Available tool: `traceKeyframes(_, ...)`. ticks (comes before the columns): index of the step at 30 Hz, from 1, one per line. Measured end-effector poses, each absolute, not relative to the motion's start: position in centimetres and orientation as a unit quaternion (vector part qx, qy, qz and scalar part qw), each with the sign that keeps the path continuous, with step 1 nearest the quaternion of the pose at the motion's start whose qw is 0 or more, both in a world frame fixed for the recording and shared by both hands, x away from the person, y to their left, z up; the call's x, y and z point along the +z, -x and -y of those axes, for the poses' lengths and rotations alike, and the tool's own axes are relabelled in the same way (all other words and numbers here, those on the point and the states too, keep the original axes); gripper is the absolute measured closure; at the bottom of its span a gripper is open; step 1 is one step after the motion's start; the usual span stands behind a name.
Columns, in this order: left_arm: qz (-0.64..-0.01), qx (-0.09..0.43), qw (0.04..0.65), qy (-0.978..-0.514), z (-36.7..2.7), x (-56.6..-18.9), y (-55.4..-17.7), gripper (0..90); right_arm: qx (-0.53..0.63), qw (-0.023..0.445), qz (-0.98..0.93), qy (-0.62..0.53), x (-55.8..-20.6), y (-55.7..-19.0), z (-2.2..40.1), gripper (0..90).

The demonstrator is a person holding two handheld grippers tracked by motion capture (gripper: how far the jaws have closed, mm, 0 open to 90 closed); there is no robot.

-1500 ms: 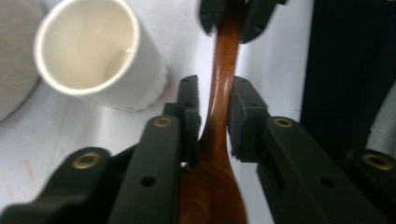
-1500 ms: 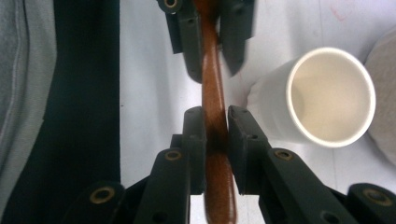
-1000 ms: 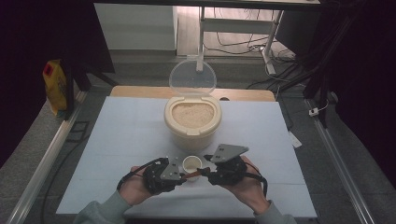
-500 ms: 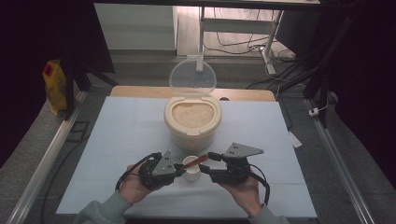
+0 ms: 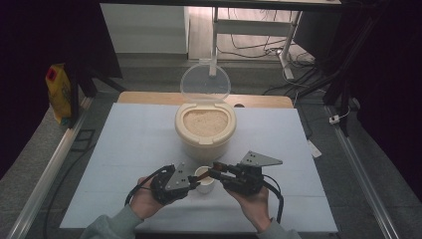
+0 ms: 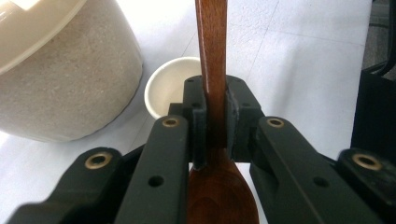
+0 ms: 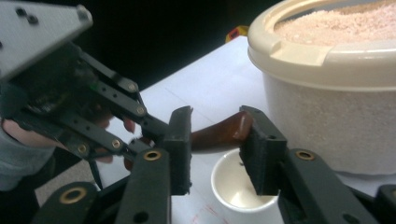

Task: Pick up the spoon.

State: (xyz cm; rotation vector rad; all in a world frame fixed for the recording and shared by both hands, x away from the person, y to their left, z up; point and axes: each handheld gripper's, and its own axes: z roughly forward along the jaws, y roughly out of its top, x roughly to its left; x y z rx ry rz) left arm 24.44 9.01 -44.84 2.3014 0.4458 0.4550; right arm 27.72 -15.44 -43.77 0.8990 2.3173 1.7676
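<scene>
1. The left gripper (image 5: 191, 181) is clamped tight on a brown wooden spoon (image 6: 212, 60). Its black jaws pinch the thin handle, and the round scoop end sits low between them.
2. The right gripper (image 7: 215, 140) has been closing its jaws. They sit on each side of the spoon's far end (image 7: 219, 133) with gaps showing, so it is not pinching the spoon.
3. The spoon (image 5: 215, 171) lies level between the two grippers, just above a small white cup (image 5: 204, 179).
4. The cup stands on the white table (image 5: 129, 144), near the person, between the two hands.
5. Just behind the cup, farther away, stands a big cream tub (image 5: 204, 128) full of rice (image 5: 204, 120).
6. The tub's clear lid (image 5: 205, 83) stands open at the far side.
7. A yellow bag (image 5: 58, 92) sits far off on the left, beside the table.
</scene>
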Motion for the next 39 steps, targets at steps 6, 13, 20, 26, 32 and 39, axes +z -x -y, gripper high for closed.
traceKeyframes(6, -0.175, 0.181, 0.361, -0.898, -9.0, -45.1, -24.5, 79.1, 0.603, 0.022, -0.746, -0.282, -43.6, -27.6, 15.3, 77.8)
traceKeyframes(13, -0.173, 0.178, 0.364, -0.898, -9.1, -45.3, -24.4, 79.1, 0.613, 0.023, -0.747, -0.256, -43.3, -27.0, 14.7, 82.9)
traceKeyframes(20, -0.196, 0.16, 0.391, -0.885, -10.1, -45.1, -24.4, 66.5, 0.626, 0.033, -0.739, -0.247, -43.0, -26.8, 14.6, 83.0)
traceKeyframes(26, -0.253, 0.148, 0.424, -0.857, -12.8, -45.5, -24.4, 39.2, 0.647, 0.034, -0.716, -0.259, -42.4, -27.3, 15.8, 83.1)
traceKeyframes(32, -0.303, 0.148, 0.433, -0.836, -16.0, -46.5, -24.3, 29.5, 0.661, 0.045, -0.701, -0.263, -41.6, -27.6, 17.0, 83.1)
traceKeyframes(39, -0.364, 0.146, 0.436, -0.81, -19.5, -48.6, -24.1, 24.2, 0.678, 0.065, -0.682, -0.265, -40.3, -27.8, 18.9, 83.1)
